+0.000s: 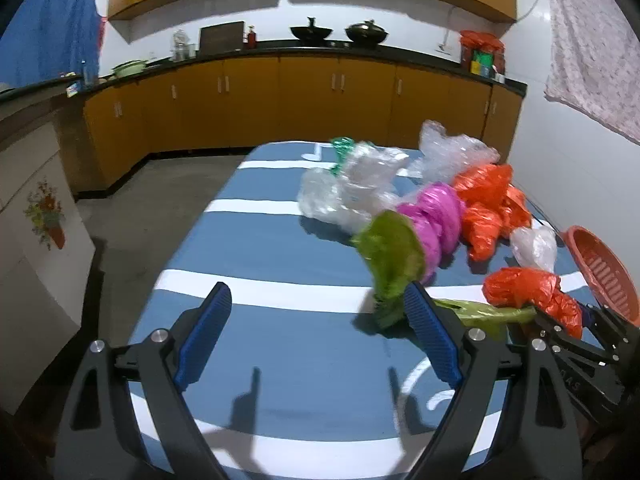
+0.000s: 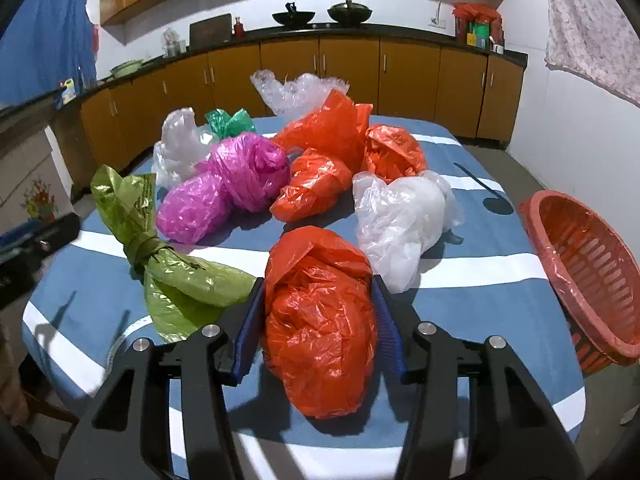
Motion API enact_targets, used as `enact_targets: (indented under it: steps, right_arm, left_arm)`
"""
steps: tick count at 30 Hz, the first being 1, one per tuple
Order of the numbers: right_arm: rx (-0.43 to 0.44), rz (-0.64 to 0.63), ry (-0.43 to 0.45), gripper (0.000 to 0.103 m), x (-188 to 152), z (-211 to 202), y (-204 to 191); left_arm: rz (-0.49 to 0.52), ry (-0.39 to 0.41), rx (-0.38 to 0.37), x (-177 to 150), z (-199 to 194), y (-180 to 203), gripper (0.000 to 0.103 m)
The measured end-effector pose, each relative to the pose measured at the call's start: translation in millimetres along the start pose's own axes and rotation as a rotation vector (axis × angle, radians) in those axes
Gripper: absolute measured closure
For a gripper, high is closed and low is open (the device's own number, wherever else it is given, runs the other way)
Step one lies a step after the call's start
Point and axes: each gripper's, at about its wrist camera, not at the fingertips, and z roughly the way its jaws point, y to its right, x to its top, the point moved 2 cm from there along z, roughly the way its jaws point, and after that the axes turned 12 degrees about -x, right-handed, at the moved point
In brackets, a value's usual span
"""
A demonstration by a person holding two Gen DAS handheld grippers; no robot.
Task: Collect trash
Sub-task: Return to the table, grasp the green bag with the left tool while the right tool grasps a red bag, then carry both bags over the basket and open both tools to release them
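Several knotted plastic bags lie on a blue table with white stripes (image 2: 480, 300). My right gripper (image 2: 318, 282) has its blue pads pressed on both sides of the nearest orange bag (image 2: 320, 320), which rests on the cloth. That same orange bag (image 1: 532, 292) shows at the right of the left wrist view. My left gripper (image 1: 318, 292) hangs open over bare cloth with nothing between its fingers. Its right finger is just beside a green bag (image 1: 394, 256). The green bag (image 2: 160, 264) lies left of the held one.
A red plastic basket (image 2: 538, 212) sits at the table's right edge. Behind the near bags lie a magenta bag (image 2: 232, 184), more orange bags (image 2: 316, 184) and clear bags (image 2: 400, 216). Wooden cabinets (image 2: 408, 76) line the far wall, which stands beyond the basket too.
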Motion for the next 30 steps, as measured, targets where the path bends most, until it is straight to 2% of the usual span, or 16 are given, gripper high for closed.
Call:
enact_targets:
  steps: [11, 15, 18, 20, 21, 22, 23, 26, 30]
  right_arm:
    - [0.000, 0.037, 0.068, 0.052, 7, -36, 24]
    - [-0.008, 0.044, 0.070, 0.052, 7, -41, 31]
    - [-0.017, 0.054, 0.064, 0.052, 6, -41, 35]
    - [-0.022, 0.059, 0.060, 0.052, 6, -40, 38]
    - [-0.026, 0.062, 0.057, 0.052, 5, -39, 39]
    - [-0.028, 0.063, 0.055, 0.052, 4, -38, 40]
    - [-0.029, 0.065, 0.053, 0.052, 4, -38, 40]
    - [-0.031, 0.066, 0.052, 0.052, 3, -38, 41]
    - [-0.034, 0.068, 0.062, 0.052, 5, -42, 44]
  left_arm:
    - [0.008, -0.081, -0.078, 1, 39, 28, 0.018]
    - [-0.027, -0.124, -0.090, 4, 59, 27, 0.031]
    - [-0.046, -0.146, -0.094, 6, 68, 23, 0.046]
    - [-0.058, -0.151, -0.105, 8, 71, 22, 0.063]
    - [-0.062, -0.150, -0.110, 9, 70, 21, 0.067]
    - [-0.065, -0.146, -0.117, 9, 70, 20, 0.078]
    - [-0.063, -0.143, -0.121, 9, 68, 20, 0.083]
    - [-0.053, -0.131, -0.126, 9, 63, 20, 0.090]
    - [-0.031, -0.112, -0.133, 9, 51, 24, 0.091]
